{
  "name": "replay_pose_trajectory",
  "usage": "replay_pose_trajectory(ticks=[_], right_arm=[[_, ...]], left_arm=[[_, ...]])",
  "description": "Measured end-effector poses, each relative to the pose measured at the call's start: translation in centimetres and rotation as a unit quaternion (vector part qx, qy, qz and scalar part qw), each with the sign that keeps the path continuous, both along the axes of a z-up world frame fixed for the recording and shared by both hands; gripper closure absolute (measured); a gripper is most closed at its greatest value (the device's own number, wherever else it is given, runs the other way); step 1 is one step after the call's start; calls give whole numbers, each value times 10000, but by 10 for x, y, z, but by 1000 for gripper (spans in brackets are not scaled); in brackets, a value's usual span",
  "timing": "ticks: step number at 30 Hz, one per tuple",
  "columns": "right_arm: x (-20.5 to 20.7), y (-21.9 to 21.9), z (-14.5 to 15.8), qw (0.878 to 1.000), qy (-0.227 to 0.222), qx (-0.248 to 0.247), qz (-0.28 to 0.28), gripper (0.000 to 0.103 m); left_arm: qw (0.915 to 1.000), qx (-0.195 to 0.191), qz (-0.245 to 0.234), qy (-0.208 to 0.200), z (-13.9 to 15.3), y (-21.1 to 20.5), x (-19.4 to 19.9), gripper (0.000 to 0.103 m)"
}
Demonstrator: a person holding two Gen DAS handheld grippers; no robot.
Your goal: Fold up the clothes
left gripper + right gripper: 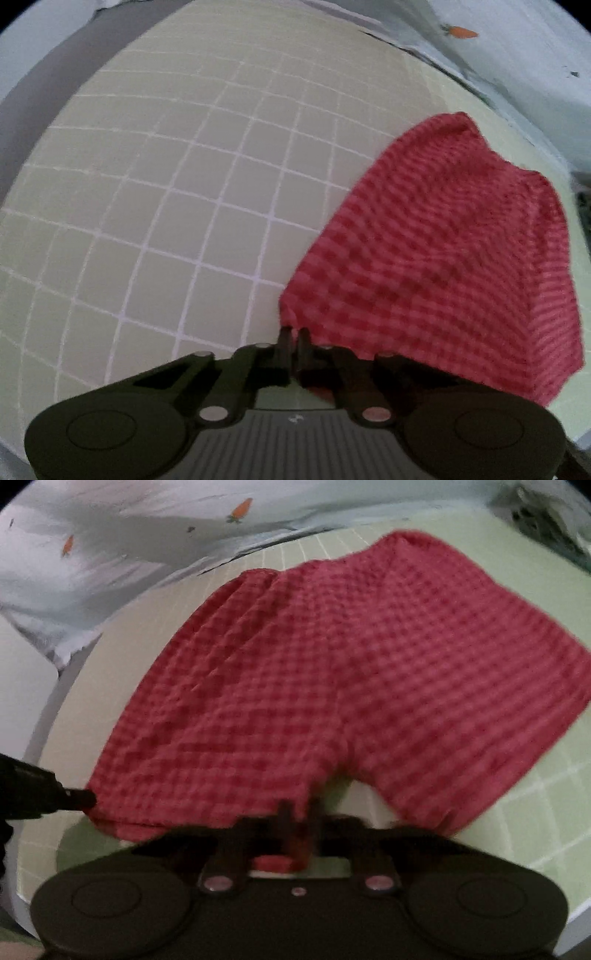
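Observation:
A pair of red checked shorts [332,672] is held up over a pale green gridded mat [166,184]. My left gripper [294,334] is shut on a corner of the shorts [443,240], which spread to its right. My right gripper [299,808] is shut on the near edge of the shorts, near the crotch. The left gripper's fingertips [79,798] show at the left of the right wrist view, pinching the shorts' left corner. The far edge of the shorts rests toward the back of the mat.
A white-grey sheet with small orange carrot prints [242,507] lies behind the mat [535,805]. A dark object [532,517] sits at the far right corner. The mat's edge runs along the left in the left wrist view.

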State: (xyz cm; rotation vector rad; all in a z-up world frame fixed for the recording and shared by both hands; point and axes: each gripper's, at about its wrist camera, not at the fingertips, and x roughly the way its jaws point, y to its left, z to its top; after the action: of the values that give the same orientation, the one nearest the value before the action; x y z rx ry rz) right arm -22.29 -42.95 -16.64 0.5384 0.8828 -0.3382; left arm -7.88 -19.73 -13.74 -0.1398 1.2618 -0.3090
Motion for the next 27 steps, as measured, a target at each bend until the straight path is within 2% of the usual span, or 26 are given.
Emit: replay_pose_trajectory(ticks=[5, 7, 9, 10, 11, 12, 13, 14, 15, 16, 17, 18, 20, 21, 22, 23, 24, 27], right_arm=[[-30, 20, 36, 9959, -616, -552, -359, 100], [-33, 28, 34, 9966, -421, -631, -321, 99], [-28, 34, 16, 9979, 67, -582, -265, 95], [-26, 36, 10, 9979, 240, -517, -304, 91], [-27, 37, 10, 9978, 263, -525, -316, 79], [-28, 38, 12, 9976, 273, -540, -325, 56], [-30, 40, 17, 9970, 203, -678, -325, 44], [-31, 39, 24, 9960, 142, -814, -345, 30], [-32, 38, 30, 9948, 82, -948, -368, 22], [-33, 37, 33, 9941, 29, -1002, -412, 19], [-35, 35, 35, 9940, -23, -999, -454, 13], [-38, 33, 35, 9939, -35, -984, -492, 11], [-42, 26, 33, 9941, -31, -936, -549, 10], [-44, 22, 32, 9943, -18, -903, -566, 9], [-45, 17, 31, 9945, -4, -870, -582, 9], [-47, 10, 30, 9950, 6, -816, -583, 8], [-48, 3, 31, 9953, 11, -795, -554, 8], [-48, -18, 29, 9952, 75, -928, -300, 8]], left_arm=[[9979, -537, -210, -284, 28, 17, -10, 101], [9985, -406, -290, -234, 21, 19, -11, 100], [9996, -193, -186, 41, 4, 21, -7, 97], [9996, -224, -86, 164, 0, 25, -5, 96], [9992, -308, 20, 233, -3, 29, -3, 92], [9987, -401, 130, 288, -5, 33, -2, 88], [9984, -433, 182, 323, -7, 35, -1, 86], [9982, -441, 213, 351, -8, 36, 0, 80], [9980, -441, 245, 382, -10, 35, 0, 70], [9978, -438, 277, 414, -12, 33, 0, 67], [9974, -483, 330, 426, -14, 32, 0, 60], [9971, -525, 361, 411, -14, 30, -1, 52], [9973, -509, 402, 349, -13, 23, -5, 47], [9977, -426, 426, 303, -12, 20, -7, 48], [9981, -326, 459, 259, -11, 15, -9, 53], [9981, -285, 509, 221, -8, 12, -12, 81], [9977, -286, 585, 203, -6, 8, -14, 100], [9968, -178, 776, -44, 7, -14, -22, 102]])
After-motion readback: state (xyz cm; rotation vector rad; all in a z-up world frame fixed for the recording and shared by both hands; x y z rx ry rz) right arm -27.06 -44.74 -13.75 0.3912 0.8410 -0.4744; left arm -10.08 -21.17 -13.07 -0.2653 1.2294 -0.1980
